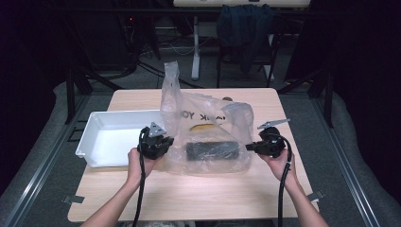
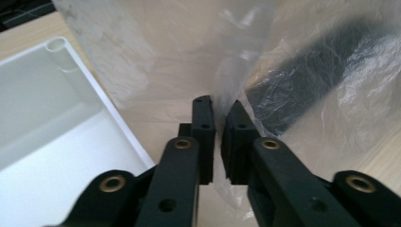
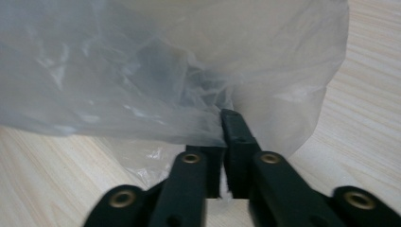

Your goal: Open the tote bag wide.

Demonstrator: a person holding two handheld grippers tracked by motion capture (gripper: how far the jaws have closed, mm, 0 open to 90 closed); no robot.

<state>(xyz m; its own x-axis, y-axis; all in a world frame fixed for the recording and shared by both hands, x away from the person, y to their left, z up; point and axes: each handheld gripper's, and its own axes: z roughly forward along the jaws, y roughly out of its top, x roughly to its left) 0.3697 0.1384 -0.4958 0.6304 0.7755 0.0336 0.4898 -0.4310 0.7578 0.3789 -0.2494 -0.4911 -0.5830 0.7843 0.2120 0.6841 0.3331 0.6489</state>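
The plastic bag [image 1: 208, 137] lies on the bench [image 1: 189, 198], in the middle, between the two hand-held grippers. The left hand-held gripper [image 1: 166, 143] meets the bag at its left edge; the right hand-held gripper [image 1: 248, 147] meets it at its right edge. Both are level with the bag's lower half.

In the left gripper view, the left hand-held gripper [image 2: 220, 113] has its jaws nearly together with a fold of the film passing between them, so it is judged to be clamped on the bag. In the right gripper view, the right hand-held gripper [image 3: 222, 130] is likewise drawn together on a gathered pleat of film.

Inside the bag, a dark cylinder [image 1: 211, 150] lies on its side. Its long axis runs left to right, in line with the two grip points. A yellow item [image 1: 202, 127] lies behind it, farther from the person. One bag handle [image 1: 171, 75] stands up at the rear left, so the mouth appears to face away from the person.

The white tray [image 1: 94, 125] sits to the left, touching or just beside the bag, next to the left hand-held gripper. The contents lie roughly midway between both grips, the cylinder's left end slightly nearer the left one. Any transfer toward the tray therefore runs leftward along the cylinder's axis.
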